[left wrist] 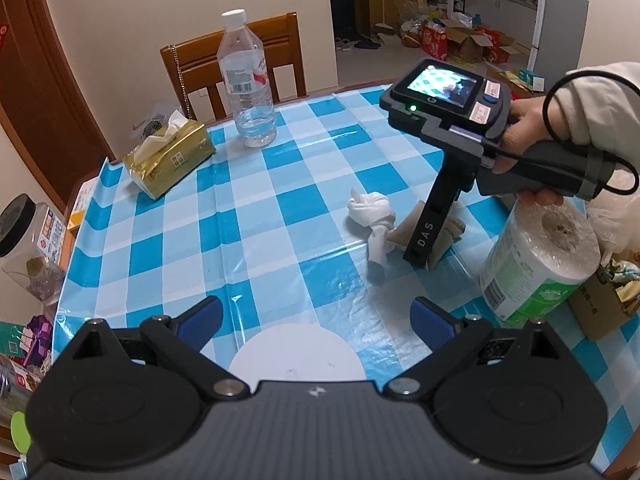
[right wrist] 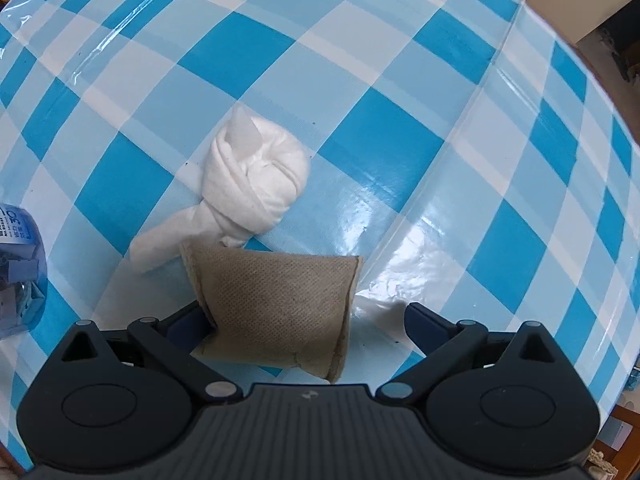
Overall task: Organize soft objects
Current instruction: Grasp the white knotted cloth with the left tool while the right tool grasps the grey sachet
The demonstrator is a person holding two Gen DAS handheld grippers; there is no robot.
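A knotted white cloth (right wrist: 252, 184) lies on the blue checked tablecloth; it also shows in the left wrist view (left wrist: 372, 212). A beige fabric pouch (right wrist: 276, 308) lies just in front of it, touching its tail, and shows partly behind the right gripper in the left wrist view (left wrist: 404, 230). My right gripper (right wrist: 304, 320) is open, its jaws wide on either side of the pouch, the left finger touching its edge. In the left wrist view the right gripper (left wrist: 430, 236) points down over the pouch. My left gripper (left wrist: 316, 316) is open and empty above the table's near side.
A water bottle (left wrist: 248, 80), a gold tissue pack (left wrist: 170, 158) and a wooden chair (left wrist: 236, 60) stand at the far side. A wrapped paper roll (left wrist: 536, 260) and a cardboard box (left wrist: 600, 304) sit at the right. A white disc (left wrist: 296, 356) lies near my left gripper. A jar (left wrist: 24, 240) stands left.
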